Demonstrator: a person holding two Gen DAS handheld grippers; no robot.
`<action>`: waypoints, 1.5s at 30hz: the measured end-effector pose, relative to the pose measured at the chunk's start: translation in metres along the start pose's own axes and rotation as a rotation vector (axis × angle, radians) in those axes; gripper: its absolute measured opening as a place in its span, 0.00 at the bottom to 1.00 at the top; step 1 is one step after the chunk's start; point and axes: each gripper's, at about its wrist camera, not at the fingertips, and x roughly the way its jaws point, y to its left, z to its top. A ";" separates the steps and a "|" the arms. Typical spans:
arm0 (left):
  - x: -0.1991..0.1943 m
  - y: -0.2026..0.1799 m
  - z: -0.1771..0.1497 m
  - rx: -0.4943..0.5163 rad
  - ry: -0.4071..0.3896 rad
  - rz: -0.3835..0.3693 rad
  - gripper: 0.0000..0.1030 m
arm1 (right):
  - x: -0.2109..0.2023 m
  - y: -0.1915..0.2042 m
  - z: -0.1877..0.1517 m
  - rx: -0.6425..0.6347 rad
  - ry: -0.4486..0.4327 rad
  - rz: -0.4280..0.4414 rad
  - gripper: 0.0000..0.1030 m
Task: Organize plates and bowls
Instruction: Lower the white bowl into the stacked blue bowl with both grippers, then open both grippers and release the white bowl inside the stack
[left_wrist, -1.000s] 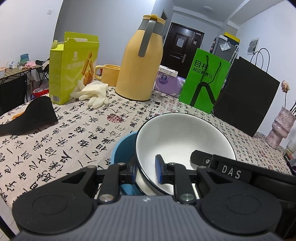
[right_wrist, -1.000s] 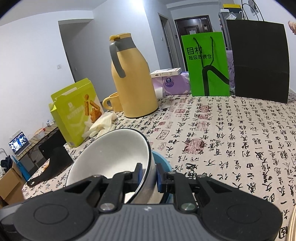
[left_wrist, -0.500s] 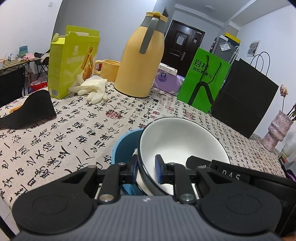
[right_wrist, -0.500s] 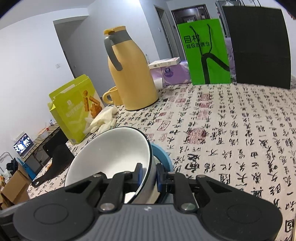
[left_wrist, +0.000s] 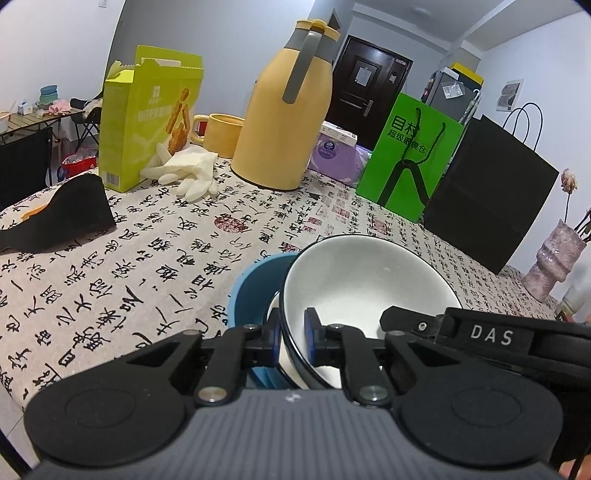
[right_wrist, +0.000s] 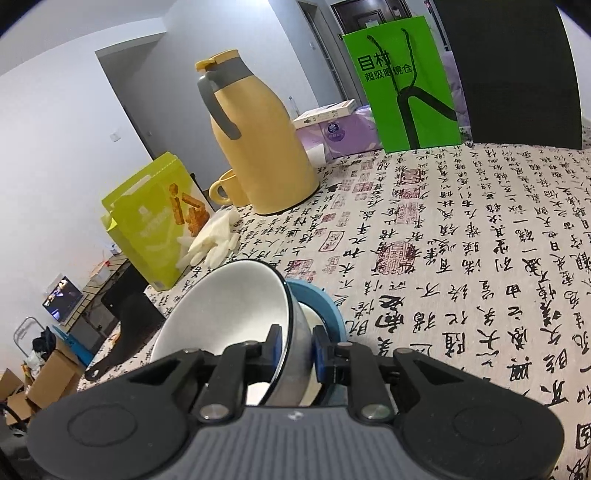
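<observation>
both grippers have hold of the same white bowl (left_wrist: 354, 280), tilted and held by its dark rim; the left gripper (left_wrist: 291, 332) is clamped nearly shut on the near left part of the rim, one pad inside and one outside; its jaws have just been closing the last little way, with the rim between them; the right gripper (right_wrist: 297, 345) pinches the opposite wall of the white bowl (right_wrist: 229, 306) the same way, jaws narrow and pressed on it; the bowl sits partly in a blue bowl (left_wrist: 255, 284) beneath it, near the front edge of the table (left_wrist: 147, 258), well apart from the yellow jug (left_wrist: 284, 122) and green bag (left_wrist: 410, 155) toward the back edge.

handling, as a guess: the white bowl looks glazed ceramic or enamel, so stiff, fairly heavy for a thin pinch, slick under the pads and liable to chip or crack if it knocks the blue bowl (right_wrist: 321, 302); the rim is the only thin enough place to grip, and two holds on opposite sides look sensible to stop it swinging; a tilted bowl could slip or rotate in the pads, so level it and lower gently into the stack.
</observation>
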 end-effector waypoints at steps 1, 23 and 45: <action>0.000 0.000 0.000 0.000 0.000 0.000 0.12 | 0.000 0.000 0.000 0.004 0.003 0.001 0.17; 0.003 -0.006 0.005 0.016 -0.023 0.066 0.13 | 0.000 0.002 0.011 -0.026 -0.012 -0.044 0.09; -0.013 -0.005 0.006 0.039 -0.082 0.039 0.29 | -0.023 -0.009 0.004 -0.048 -0.087 0.010 0.18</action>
